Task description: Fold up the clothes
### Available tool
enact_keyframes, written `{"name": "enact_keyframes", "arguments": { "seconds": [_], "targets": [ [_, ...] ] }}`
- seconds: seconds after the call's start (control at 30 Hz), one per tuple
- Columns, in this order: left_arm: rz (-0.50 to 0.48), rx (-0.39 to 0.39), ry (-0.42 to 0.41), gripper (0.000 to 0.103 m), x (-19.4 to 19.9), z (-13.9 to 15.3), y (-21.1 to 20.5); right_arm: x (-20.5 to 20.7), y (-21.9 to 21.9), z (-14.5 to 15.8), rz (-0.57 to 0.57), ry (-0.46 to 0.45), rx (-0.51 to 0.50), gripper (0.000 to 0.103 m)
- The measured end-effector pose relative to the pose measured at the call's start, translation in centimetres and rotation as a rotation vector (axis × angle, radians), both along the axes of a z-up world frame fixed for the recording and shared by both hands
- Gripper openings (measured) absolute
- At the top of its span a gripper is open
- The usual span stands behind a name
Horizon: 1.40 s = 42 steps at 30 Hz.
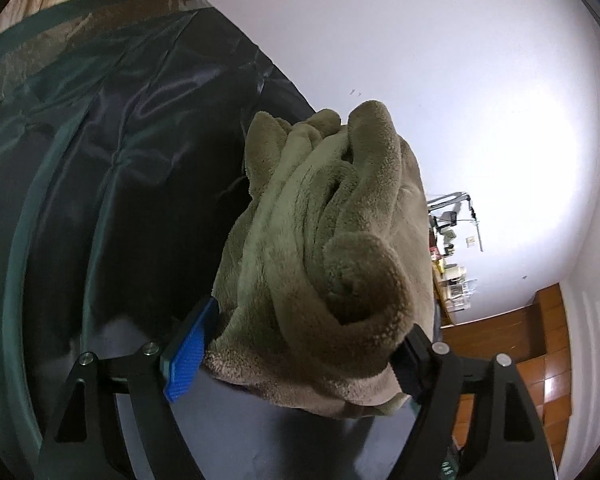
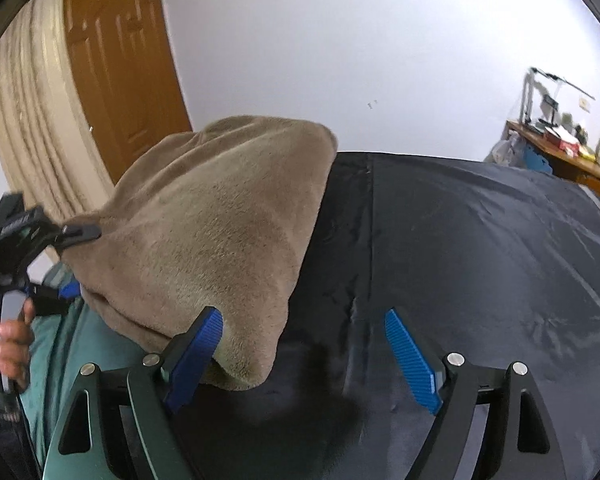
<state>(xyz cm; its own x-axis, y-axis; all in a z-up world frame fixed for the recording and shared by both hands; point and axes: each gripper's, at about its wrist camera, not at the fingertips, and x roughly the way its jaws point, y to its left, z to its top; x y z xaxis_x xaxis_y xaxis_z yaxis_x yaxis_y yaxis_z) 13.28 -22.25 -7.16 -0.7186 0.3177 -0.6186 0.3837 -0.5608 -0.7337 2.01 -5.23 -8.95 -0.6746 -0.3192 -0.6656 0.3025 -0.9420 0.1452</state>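
Left wrist view
- Garment: an olive-brown fleece garment (image 1: 324, 248), plush and short-piled, bunched into thick rolled folds and rounded lobes; it fills the span between the two fingers.
- Left gripper (image 1: 300, 356): black angular arms with silver bolts and blue ribbed pads; the jaws stand wide with the fleece bulging between them. The left pad lies against the cloth's edge, the right pad is mostly hidden by it, so whether they press cannot be told.
- Cover: a dark satin sheet (image 1: 112, 152), glossy and creased, with a teal band, lies left of and under the fleece.
- Wall (image 1: 440, 60): plain white, behind the fleece.

Right wrist view
- Garment (image 2: 216, 232): from this side a smooth tan nap, draped as a soft mound on the satin sheet (image 2: 460, 240).
- Right gripper (image 2: 316, 356): jaws apart; the left blue pad touches the mound's lower corner, the right pad stands clear over bare sheet.
- Left gripper (image 2: 70, 260): at the mound's left edge, held by a hand (image 2: 10, 336).
- Door (image 2: 116, 80): brown panelled wood, behind the mound.
- Desk (image 2: 560, 152): cluttered, far right of the mound.
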Motion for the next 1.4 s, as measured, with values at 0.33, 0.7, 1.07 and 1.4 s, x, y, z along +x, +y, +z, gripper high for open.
{"name": "enact_keyframes", "arguments": {
  "seconds": [0.33,0.7,1.07,1.4],
  "targets": [
    [-0.021,-0.192,-0.061,0.058,0.0,-0.1,2.3,0.5,-0.6,1.2,0.022,0.055,0.03,0.086],
    [-0.01,-0.173,-0.083,0.081,0.5,-0.7,1.7,-2.6,-6.3,3.4,0.171,0.126,0.018,0.086],
    [0.0,-0.412,0.033,0.086,-0.9,9.9,3.1,-2.7,-9.2,-1.8,0.281,0.072,0.065,0.102],
    [-0.213,-0.365,0.019,0.086,-10.1,11.1,7.6,-2.5,-8.7,-2.1,0.284,0.086,0.026,0.102]
  ]
}}
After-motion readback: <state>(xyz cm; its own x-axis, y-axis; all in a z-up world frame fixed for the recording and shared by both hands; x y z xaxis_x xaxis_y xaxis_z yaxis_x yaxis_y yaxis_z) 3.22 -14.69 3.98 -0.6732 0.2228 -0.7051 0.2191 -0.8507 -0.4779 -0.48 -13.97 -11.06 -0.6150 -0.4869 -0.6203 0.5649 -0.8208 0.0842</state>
